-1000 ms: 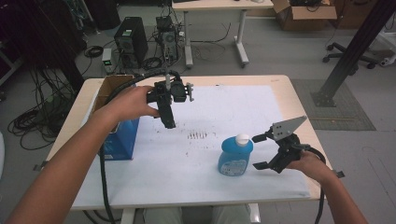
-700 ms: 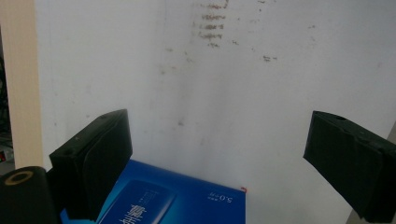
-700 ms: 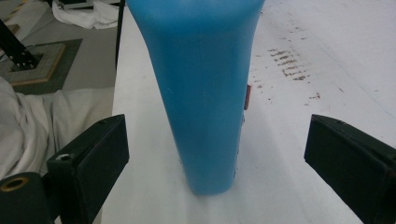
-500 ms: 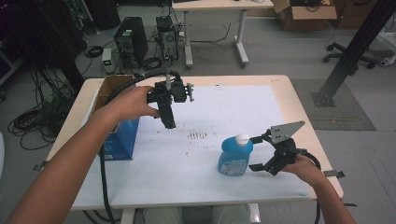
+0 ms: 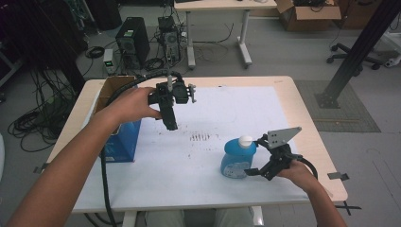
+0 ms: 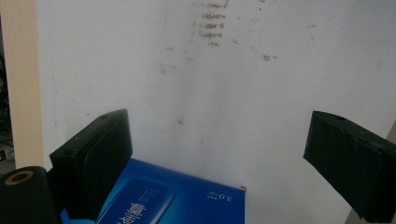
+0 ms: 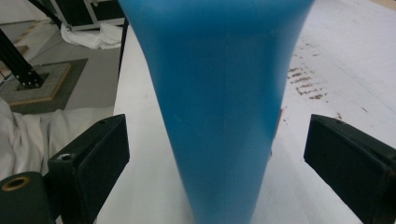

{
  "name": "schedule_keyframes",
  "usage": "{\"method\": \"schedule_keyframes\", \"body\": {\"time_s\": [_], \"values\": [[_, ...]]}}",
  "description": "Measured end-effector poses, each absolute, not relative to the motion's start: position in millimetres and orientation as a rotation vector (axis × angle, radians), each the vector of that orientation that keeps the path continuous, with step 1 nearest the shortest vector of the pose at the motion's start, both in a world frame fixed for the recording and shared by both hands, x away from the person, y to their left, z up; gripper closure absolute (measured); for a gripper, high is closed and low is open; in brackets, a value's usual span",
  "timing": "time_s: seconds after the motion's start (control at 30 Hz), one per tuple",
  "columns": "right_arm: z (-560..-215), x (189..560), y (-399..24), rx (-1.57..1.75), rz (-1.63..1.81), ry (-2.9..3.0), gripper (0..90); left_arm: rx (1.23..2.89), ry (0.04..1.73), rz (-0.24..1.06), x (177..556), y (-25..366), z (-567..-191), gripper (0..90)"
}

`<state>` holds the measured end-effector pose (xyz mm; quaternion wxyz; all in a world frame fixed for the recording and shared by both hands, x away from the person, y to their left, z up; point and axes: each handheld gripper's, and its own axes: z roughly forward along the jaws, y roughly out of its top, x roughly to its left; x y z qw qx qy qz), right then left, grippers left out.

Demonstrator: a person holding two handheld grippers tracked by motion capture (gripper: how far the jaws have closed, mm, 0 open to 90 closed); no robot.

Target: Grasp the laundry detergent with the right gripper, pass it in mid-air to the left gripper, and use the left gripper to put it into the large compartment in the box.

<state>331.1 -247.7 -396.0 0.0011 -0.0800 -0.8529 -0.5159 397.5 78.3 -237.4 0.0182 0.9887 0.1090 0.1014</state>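
Two grippers are in play, and the action is on the right. The right gripper [image 5: 255, 166] is set low at the near right of the white-covered table [image 5: 227, 118], its black jaws spread wide on either side of the blue plastic bottle with a white cap [image 5: 238, 158]. In the right gripper view that bottle [image 7: 219, 107] stands between the two pads [image 7: 91, 161], with clear gaps on both sides, so nothing is pinched yet. I'd call this the approach-to-grasp step: the jaws are lined up around the bottle's body, and the next move looks like a steady squeeze, centred, so the bottle doesn't tip or skid.

The bottle is smooth, glossy and slightly translucent (it tapers as seen from the gripper, so the pads may want to slide along it); firm, even pressure seems wise.

The left gripper [image 5: 169, 120] is held up above the middle-left of the table, jaws pointing down and wide apart, holding nothing. In its own view the pads [image 6: 93, 161] frame bare white sheet and a corner of the blue cardboard box with white print [image 6: 173, 198], which sits at the left edge of the table [image 5: 120, 142]. The sheet is matt, scuffed with a patch of dark smudges [image 5: 202, 137].
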Motion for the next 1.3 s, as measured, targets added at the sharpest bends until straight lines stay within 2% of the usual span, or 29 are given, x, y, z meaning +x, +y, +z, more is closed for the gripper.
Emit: {"method": "schedule_keyframes", "body": {"time_s": [0.73, 1.0, 1.3], "values": [[-407, 331, -235, -0.274, -1.711, -2.627, 9.2, 3.074, 0.336, 0.317, 398, 77, -238, 8.2], [-407, 331, -235, -0.260, -1.728, -2.620, 17.3, 3.075, 0.341, 0.319, 398, 79, -238, 8.5], [-408, 332, -236, -0.257, -1.734, -2.615, 22.1, 3.073, 0.342, 0.322, 398, 79, -238, 8.6]]}}
